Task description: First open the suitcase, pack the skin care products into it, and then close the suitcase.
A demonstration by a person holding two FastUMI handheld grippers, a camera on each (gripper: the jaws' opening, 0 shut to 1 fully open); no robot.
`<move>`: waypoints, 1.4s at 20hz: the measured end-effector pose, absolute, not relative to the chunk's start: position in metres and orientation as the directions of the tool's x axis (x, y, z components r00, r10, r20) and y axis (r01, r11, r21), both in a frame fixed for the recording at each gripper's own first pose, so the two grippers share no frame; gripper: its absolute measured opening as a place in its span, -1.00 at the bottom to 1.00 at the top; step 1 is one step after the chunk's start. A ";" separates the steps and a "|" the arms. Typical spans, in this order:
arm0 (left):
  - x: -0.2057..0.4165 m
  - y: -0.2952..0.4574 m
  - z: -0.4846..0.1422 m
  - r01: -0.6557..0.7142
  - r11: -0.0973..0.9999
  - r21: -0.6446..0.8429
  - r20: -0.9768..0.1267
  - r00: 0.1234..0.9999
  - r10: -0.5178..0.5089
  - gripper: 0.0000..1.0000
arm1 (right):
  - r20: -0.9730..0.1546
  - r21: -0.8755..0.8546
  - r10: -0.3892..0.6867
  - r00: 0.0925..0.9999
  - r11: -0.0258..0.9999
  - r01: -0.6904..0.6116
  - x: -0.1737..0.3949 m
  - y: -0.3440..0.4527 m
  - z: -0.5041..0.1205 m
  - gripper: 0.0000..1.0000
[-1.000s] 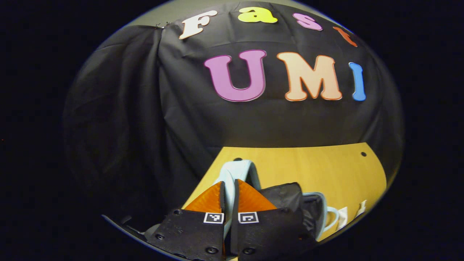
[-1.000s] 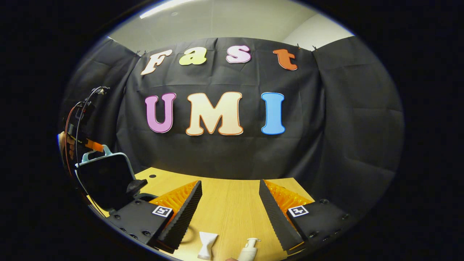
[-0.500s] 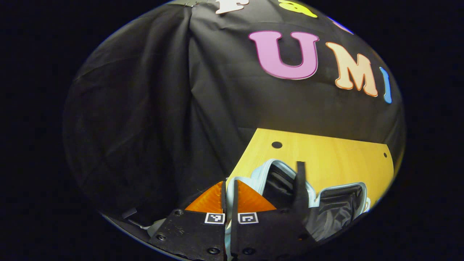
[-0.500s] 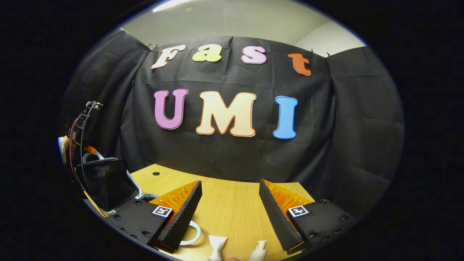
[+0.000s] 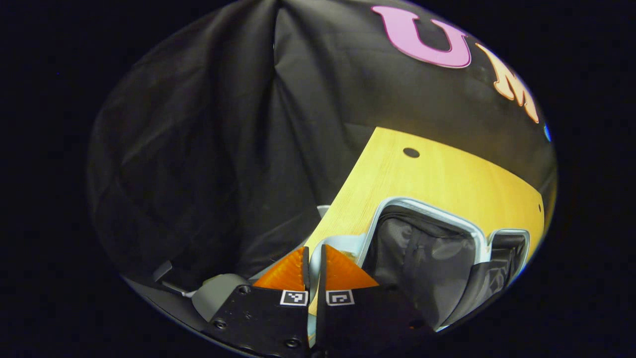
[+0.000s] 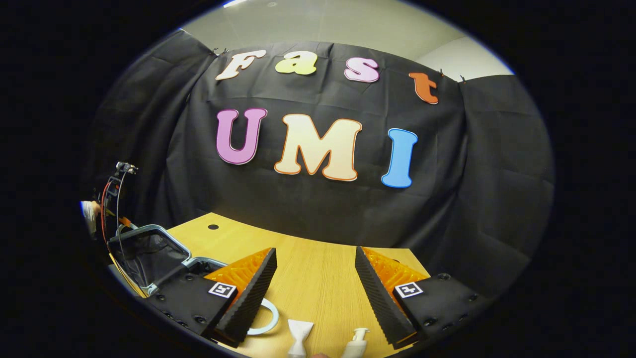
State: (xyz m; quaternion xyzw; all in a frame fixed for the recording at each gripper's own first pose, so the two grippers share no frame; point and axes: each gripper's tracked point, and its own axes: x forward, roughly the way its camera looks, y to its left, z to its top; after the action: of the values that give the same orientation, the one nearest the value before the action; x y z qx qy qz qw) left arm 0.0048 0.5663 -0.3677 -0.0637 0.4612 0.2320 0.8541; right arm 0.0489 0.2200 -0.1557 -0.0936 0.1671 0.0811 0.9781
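Now the suitcase (image 5: 427, 248) lies open at the lower right of the left gripper view, its dark lining showing inside a pale rim, on the wooden table (image 5: 437, 174). The left gripper (image 5: 313, 258), at the bottom centre of that view, has its fingers pressed nearly together on a pale blue strip at the case's near edge, probably a handle or part of the rim; which of the two is hard to tell.

In the right gripper view the right gripper (image 6: 315, 278) is spread wide and holds nothing. Below and between its fingers, at the bottom edge of the frame, sit a white tube (image 6: 299, 338) and a white pump bottle (image 6: 355, 340), both standing roughly upright. The suitcase (image 6: 149, 253) lies at the lower left of this view, well apart from the two products.

So the right gripper looks the nearer tool for the packing: the products sit just ahead of its tips, and the carry would run leftward across the table toward the open case.
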 end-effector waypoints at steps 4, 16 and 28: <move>-0.005 0.575 -0.406 -0.482 0.871 0.099 -0.838 0.431 0.334 -1.00 | -0.359 -0.188 0.119 0.926 0.962 -0.197 0.049 0.224 -0.157 1.00; 0.012 0.575 -0.306 -0.595 0.782 0.186 -0.589 0.569 0.573 0.95 | -0.339 -0.153 0.148 0.929 0.966 -0.210 0.054 0.214 -0.154 0.99; -0.006 0.400 -0.075 -0.364 0.929 0.070 -0.265 0.891 0.369 1.00 | -0.279 -0.063 0.194 0.941 0.974 -0.219 0.059 0.156 -0.136 0.99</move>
State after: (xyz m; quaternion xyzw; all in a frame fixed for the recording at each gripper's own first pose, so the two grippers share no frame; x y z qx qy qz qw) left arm -0.0058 0.4001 -0.0753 0.0090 0.1380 0.1885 0.9723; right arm 0.0592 0.1560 -0.1361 -0.0467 0.1366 0.1048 0.9840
